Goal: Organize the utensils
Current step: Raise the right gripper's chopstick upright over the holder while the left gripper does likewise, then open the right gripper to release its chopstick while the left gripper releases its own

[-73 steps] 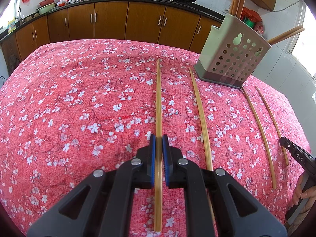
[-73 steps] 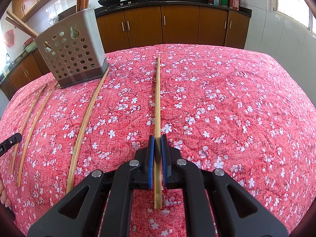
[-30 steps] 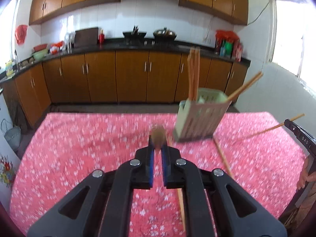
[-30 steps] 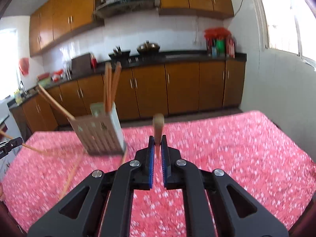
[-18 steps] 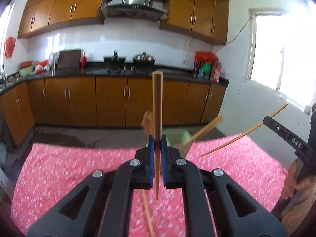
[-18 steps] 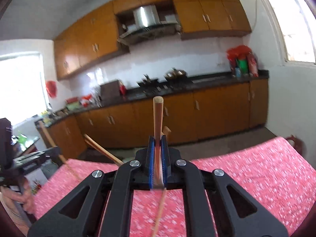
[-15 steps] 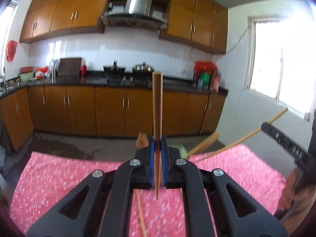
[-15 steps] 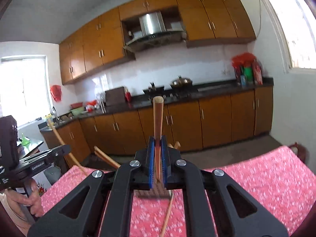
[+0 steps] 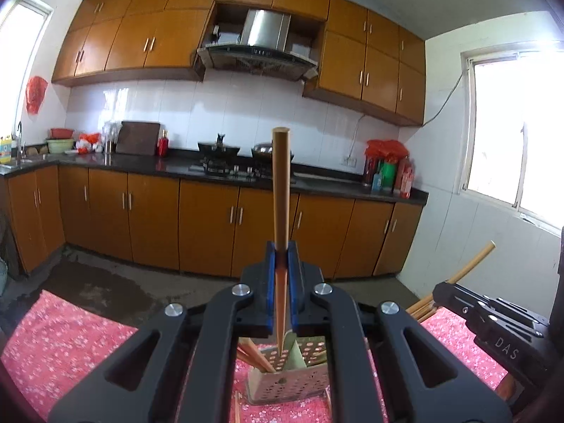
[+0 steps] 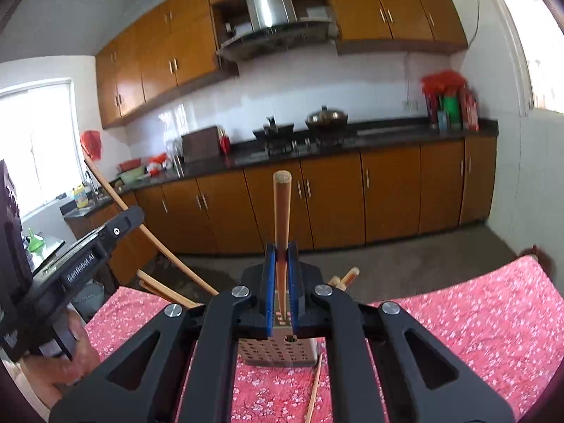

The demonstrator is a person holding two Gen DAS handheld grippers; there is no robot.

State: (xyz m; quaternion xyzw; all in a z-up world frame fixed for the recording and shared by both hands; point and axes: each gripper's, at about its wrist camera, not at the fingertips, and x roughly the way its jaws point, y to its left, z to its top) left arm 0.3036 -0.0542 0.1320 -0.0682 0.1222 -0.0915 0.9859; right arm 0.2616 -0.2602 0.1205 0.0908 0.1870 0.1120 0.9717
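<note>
- Both tools are now raised and tipped upright above the holder, where 2.4 s ago each was gripping a chopstick lying flat on the cloth.
- Left tool (image 9: 281, 282): blue pads are pressing together on a long wooden chopstick (image 9: 281, 190), which is standing vertical, its blunt end up and its thin tip pointing down over the beige perforated plastic utensil holder (image 9: 289, 384).
- Right tool (image 10: 281, 285): blue pads are pinching a second long wooden chopstick (image 10: 282, 218), likewise upright, its lower tip sitting over the same holder (image 10: 278, 352).
- Holder: standing on the table covered with a red floral cloth (image 10: 476, 317); several wooden chopsticks are already leaning inside it (image 9: 255, 356).
- One loose chopstick (image 10: 314, 387) is lying on the cloth just beside the holder's base.
- Each tool is showing at the edge of the other's view, chopstick slanting out of it.
- Background: brown kitchen cabinets (image 9: 211, 225) are running along the wall.
</note>
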